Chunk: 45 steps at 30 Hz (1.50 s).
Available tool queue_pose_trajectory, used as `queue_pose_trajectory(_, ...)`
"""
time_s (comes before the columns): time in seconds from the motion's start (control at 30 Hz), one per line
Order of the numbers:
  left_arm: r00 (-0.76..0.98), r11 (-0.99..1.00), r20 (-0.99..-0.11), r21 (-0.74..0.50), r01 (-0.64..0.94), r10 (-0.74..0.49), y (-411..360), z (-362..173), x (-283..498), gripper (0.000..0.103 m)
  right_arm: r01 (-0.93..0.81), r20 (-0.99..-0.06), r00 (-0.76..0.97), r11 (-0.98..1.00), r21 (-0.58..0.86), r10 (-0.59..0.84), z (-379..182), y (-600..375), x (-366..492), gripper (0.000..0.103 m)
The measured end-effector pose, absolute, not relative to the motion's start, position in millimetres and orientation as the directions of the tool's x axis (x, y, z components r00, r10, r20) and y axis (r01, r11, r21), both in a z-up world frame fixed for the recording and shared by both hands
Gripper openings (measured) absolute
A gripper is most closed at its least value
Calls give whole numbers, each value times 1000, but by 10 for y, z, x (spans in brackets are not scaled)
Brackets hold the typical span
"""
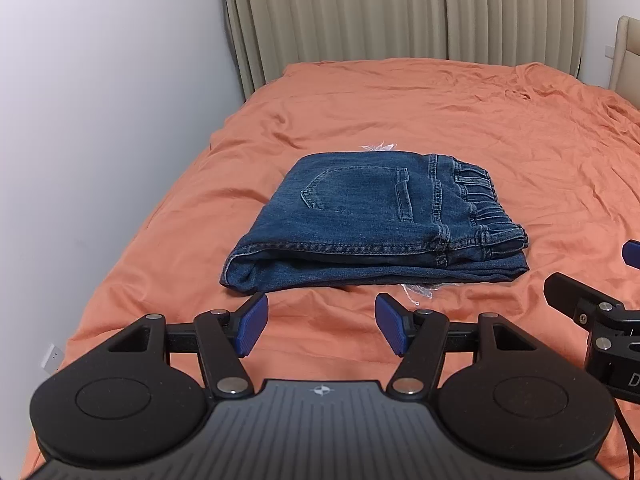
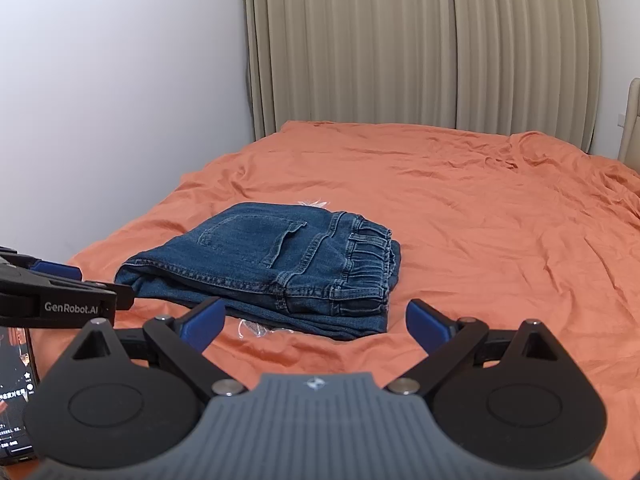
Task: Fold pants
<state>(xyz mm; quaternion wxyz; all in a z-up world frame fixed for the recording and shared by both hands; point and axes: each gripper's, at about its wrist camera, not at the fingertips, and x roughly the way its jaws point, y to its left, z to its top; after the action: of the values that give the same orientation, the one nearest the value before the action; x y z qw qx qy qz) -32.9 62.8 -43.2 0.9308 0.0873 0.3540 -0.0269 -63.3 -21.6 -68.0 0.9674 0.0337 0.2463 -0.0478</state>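
Observation:
Blue denim pants lie folded into a compact stack on the orange bed sheet, back pocket up, elastic waistband to the right. They also show in the right wrist view. My left gripper is open and empty, hovering just short of the stack's near edge. My right gripper is open and empty, near the stack's front right corner. The right gripper shows at the right edge of the left wrist view; the left one shows at the left of the right wrist view.
A white wall runs along the bed's left side. Beige curtains hang behind the bed. A padded headboard stands far right. A phone with a lit screen lies at the lower left. White embroidery peeks from under the pants.

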Motion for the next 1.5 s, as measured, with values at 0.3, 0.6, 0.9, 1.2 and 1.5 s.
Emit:
queue_pose_trajectory(0.3, 747, 983, -665, 148, 111, 16, 632, -430, -338, 72, 118, -476, 876, 992, 46, -82, -685, -207, -633, 93)
queue_pose_trajectory(0.6, 747, 982, -665, 150, 112, 17, 629, -425, -341, 72, 125, -472, 877, 991, 49, -87, -676, -214, -633, 93)
queue_pose_trajectory(0.9, 748, 980, -663, 166, 112, 27, 614, -418, -340, 72, 129, -469, 879, 990, 58, -87, -660, -211, -638, 93)
queue_pose_trajectory(1.2, 747, 979, -665, 168, 112, 29, 612, -413, -342, 72, 132, -469, 879, 989, 66, -86, -646, -218, -639, 93)
queue_pose_trajectory(1.5, 747, 979, -664, 171, 114, 29, 602, -409, -347, 72, 139, -480, 873, 988, 71, -88, -647, -222, -615, 93)
